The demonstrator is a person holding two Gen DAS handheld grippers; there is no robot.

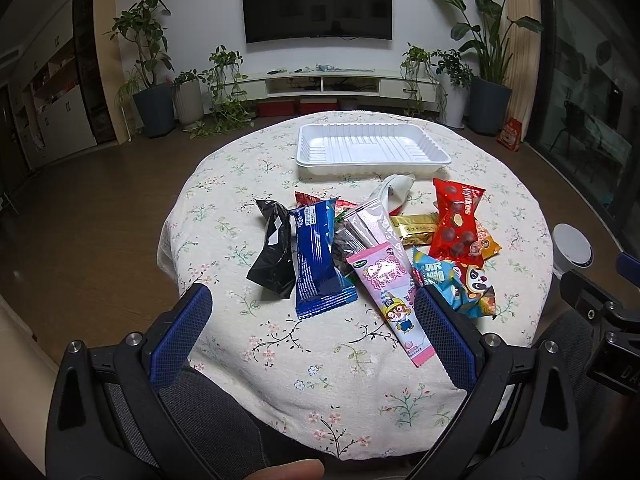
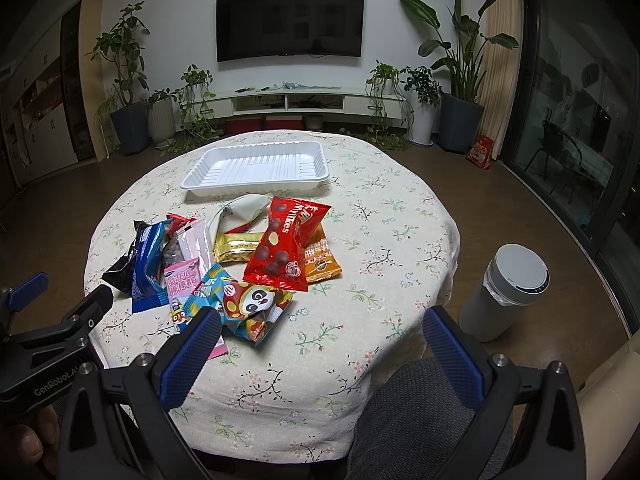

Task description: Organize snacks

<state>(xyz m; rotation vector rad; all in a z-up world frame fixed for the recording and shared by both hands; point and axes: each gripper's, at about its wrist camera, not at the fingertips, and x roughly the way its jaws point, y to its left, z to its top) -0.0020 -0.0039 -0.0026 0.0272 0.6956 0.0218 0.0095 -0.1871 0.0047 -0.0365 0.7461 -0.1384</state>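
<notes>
A pile of snack packets lies mid-table: a black packet (image 1: 273,256), a blue packet (image 1: 318,264), a pink cartoon stick (image 1: 394,300), a red chocolate-ball bag (image 1: 456,222) (image 2: 286,246), a gold bar (image 2: 236,249), an orange packet (image 2: 322,262) and a panda packet (image 2: 256,306). Beyond them sits an empty white tray (image 1: 372,146) (image 2: 256,166). My left gripper (image 1: 314,300) is open, held above the near table edge short of the pile. My right gripper (image 2: 322,322) is open too, nearer the panda packet. Neither holds anything.
The round table (image 1: 280,360) wears a floral cloth. A grey cylindrical bin (image 2: 506,292) stands on the floor at the right. A grey-clad knee (image 2: 420,412) is under the near edge. Plants and a TV stand line the far wall.
</notes>
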